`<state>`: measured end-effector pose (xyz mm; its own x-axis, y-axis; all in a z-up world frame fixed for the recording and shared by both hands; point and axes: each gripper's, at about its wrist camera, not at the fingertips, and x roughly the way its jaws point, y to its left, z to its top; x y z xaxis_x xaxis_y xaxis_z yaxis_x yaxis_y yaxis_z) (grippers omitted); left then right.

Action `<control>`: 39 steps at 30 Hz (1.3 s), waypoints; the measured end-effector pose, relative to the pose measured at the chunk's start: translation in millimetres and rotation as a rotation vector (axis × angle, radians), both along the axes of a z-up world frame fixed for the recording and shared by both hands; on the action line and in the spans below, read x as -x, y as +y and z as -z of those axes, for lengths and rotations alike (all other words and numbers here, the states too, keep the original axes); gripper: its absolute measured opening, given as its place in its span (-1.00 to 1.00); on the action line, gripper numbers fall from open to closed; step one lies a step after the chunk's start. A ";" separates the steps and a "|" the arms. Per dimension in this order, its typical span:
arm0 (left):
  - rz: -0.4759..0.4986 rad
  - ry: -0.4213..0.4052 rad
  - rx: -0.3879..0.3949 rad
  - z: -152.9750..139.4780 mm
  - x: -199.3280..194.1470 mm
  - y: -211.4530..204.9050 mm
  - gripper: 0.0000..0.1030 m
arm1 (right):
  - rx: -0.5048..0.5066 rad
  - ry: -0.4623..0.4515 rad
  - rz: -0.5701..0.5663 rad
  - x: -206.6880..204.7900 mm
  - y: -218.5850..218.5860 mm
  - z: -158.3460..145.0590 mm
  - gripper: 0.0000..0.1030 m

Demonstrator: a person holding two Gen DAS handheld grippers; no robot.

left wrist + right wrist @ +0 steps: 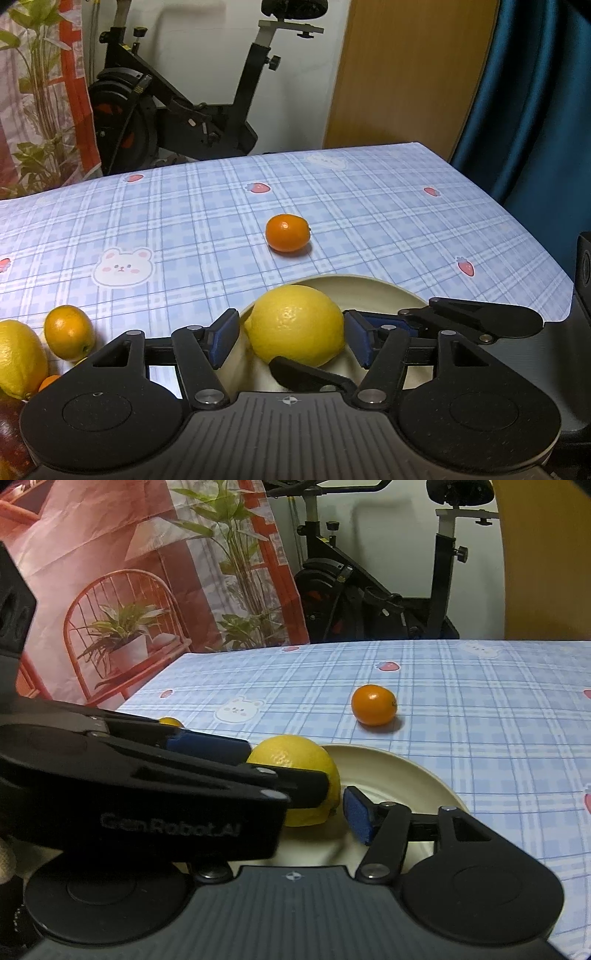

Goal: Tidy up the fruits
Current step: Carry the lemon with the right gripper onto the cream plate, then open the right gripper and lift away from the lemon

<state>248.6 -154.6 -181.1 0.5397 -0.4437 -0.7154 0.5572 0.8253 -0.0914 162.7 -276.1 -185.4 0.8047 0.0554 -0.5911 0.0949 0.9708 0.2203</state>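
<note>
A lemon (295, 325) is flanked on the plate (388, 291) by spread left tongs (291, 338), liable to roll toward the mandarin (287, 233) at twelve o'clock if nudged.

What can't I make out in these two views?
- Left wrist view: whether the left gripper presses the yellow lemon on the cream plate; the gaps are too fine.
- Right wrist view: one finger of the right gripper, hidden behind the left gripper's black body.
- Left wrist view: a dark red object at lower left, cut by the frame edge.
</note>
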 end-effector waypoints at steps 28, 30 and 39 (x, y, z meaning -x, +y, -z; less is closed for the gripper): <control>-0.228 -0.060 0.096 -46.1 41.9 105.4 0.27 | 0.087 -0.065 -0.002 40.1 31.8 -29.8 0.25; -0.242 -0.066 0.092 -50.4 47.4 117.1 0.27 | 0.080 -0.088 -0.014 44.5 37.2 -32.6 0.25; -0.343 -0.084 0.085 -63.2 73.1 172.9 0.27 | 0.043 -0.147 -0.091 55.0 61.5 -37.2 0.25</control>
<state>175.6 18.2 -117.9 0.7227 -0.2823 -0.6309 0.2573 0.9571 -0.1334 107.7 -214.6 -148.2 0.8752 0.1094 -0.4712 -0.0239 0.9827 0.1838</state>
